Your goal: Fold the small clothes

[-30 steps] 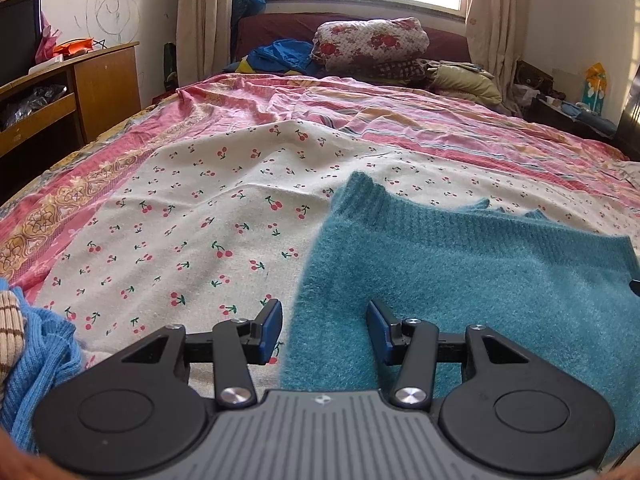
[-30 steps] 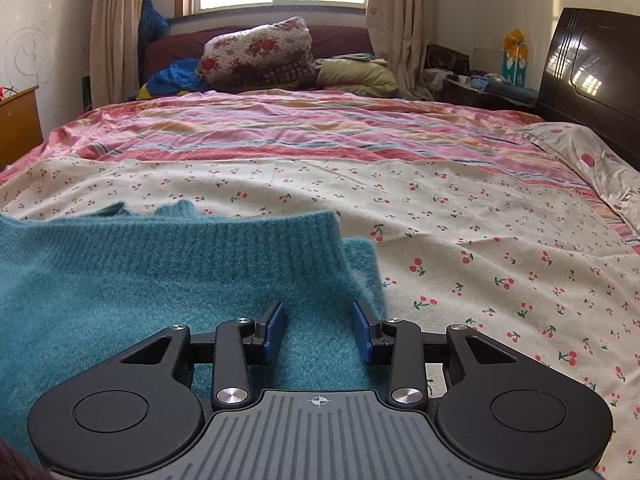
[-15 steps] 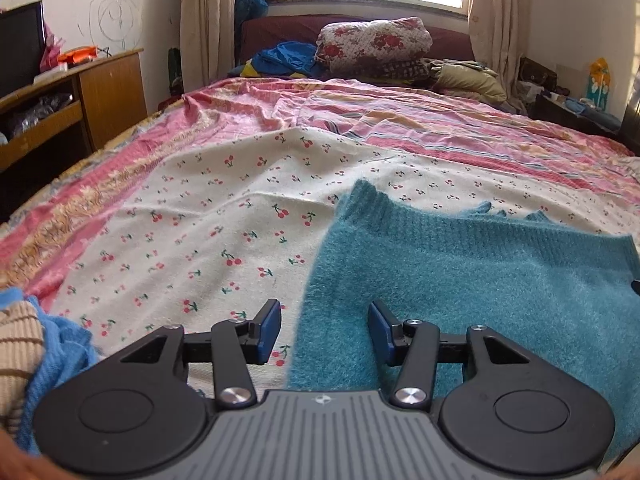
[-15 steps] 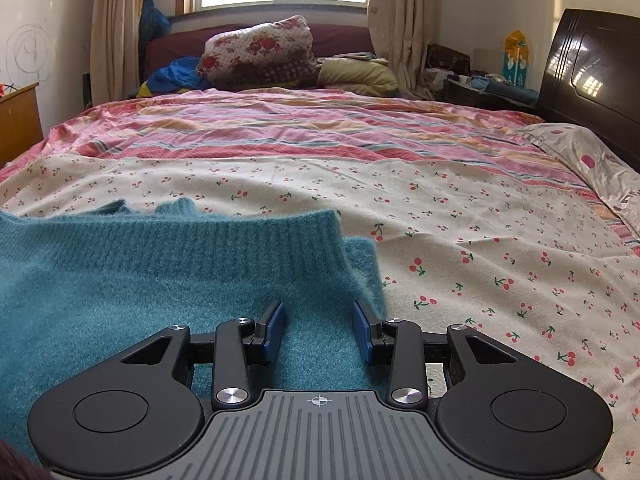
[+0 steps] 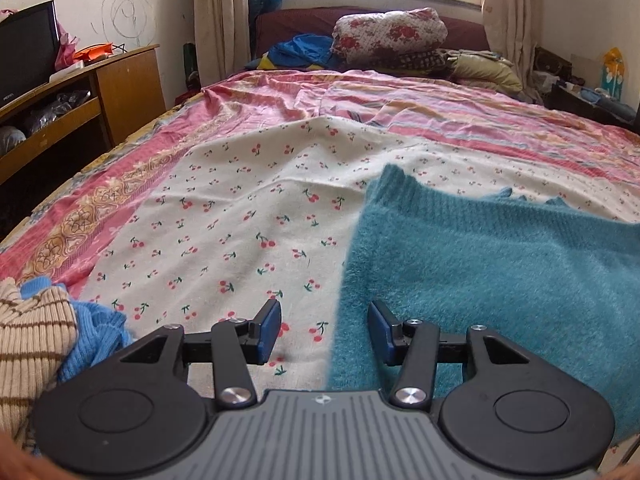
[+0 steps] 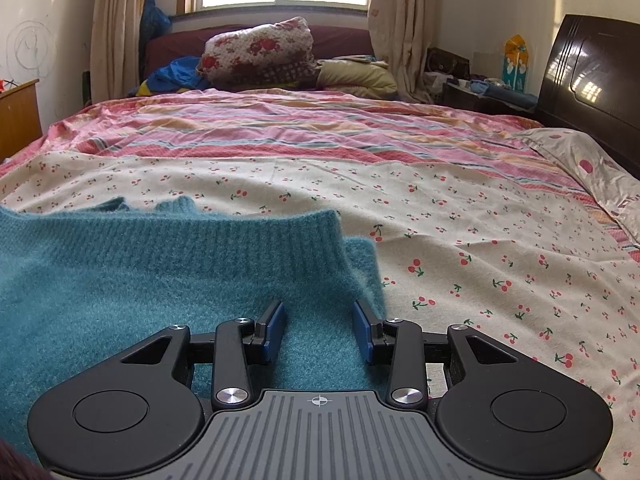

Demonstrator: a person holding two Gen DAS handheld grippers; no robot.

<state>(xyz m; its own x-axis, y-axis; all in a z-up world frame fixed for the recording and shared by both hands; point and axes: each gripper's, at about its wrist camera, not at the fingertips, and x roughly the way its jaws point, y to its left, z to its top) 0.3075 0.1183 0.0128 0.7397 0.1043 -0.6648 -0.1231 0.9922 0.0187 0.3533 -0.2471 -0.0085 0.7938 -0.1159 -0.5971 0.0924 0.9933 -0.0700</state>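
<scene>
While the left tool (image 5: 324, 330) slides a bit left off the teal sweater (image 5: 500, 272), both tools stay open, so folding waits.

The left gripper (image 5: 324, 330) is level, its blue-padded fingers (image 5: 269, 328) spread apart with nothing between them, straddling the left edge of the sweater (image 5: 500, 276). The right gripper (image 6: 320, 332) is also level and spread, empty, just inside the sweater's right edge.
</scene>
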